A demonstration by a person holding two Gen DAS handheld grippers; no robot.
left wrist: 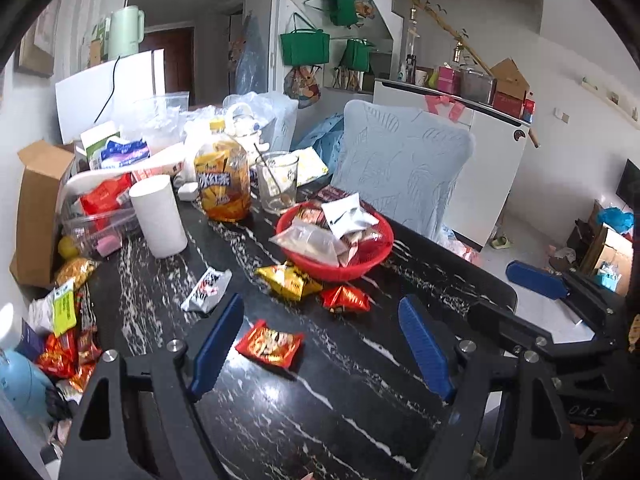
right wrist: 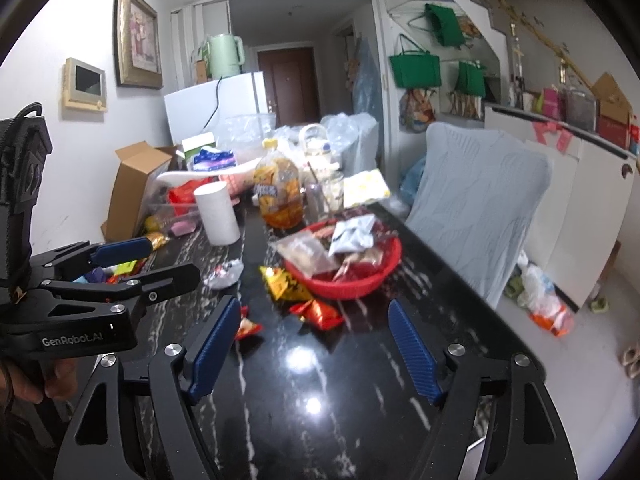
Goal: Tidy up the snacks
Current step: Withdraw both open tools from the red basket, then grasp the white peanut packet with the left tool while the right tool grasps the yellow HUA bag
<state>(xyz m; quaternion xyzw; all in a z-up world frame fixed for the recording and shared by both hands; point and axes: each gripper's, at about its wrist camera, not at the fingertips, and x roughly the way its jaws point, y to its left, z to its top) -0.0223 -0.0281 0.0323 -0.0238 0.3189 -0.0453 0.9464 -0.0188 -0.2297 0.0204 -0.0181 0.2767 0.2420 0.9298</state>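
Both grippers are hovering over the black marble-patterned table [left wrist: 360,420], and both are standing wide with nothing between their blue ribbed pads. The left gripper [left wrist: 320,344] is hanging just above a flat red-and-orange snack packet [left wrist: 269,344], which is lying on the table in the gap between the fingers, untouched. The right gripper [right wrist: 312,348] is pointing down at bare, glossy table top, with only a sliver of that red packet peeking out beside its left finger [right wrist: 212,348].

Ahead of them, the round red plastic basket [left wrist: 372,256] is sitting in the middle of the table, already piled with clear and silver pouches. Just in front of the basket, a yellow crinkled snack bag [left wrist: 286,278] and a small red crinkled snack bag [left wrist: 344,298] are lying side by side on the table. A white-and-black wrapped bar [left wrist: 206,290] is lying further left, near a tall white paper roll [left wrist: 158,216] that is standing upright. Behind, a large orange juice bottle with a yellow cap [left wrist: 222,176] is standing beside a clear glass with a spoon in it [left wrist: 277,182]. More red wrappers [left wrist: 66,354] are crowding the table's left edge.
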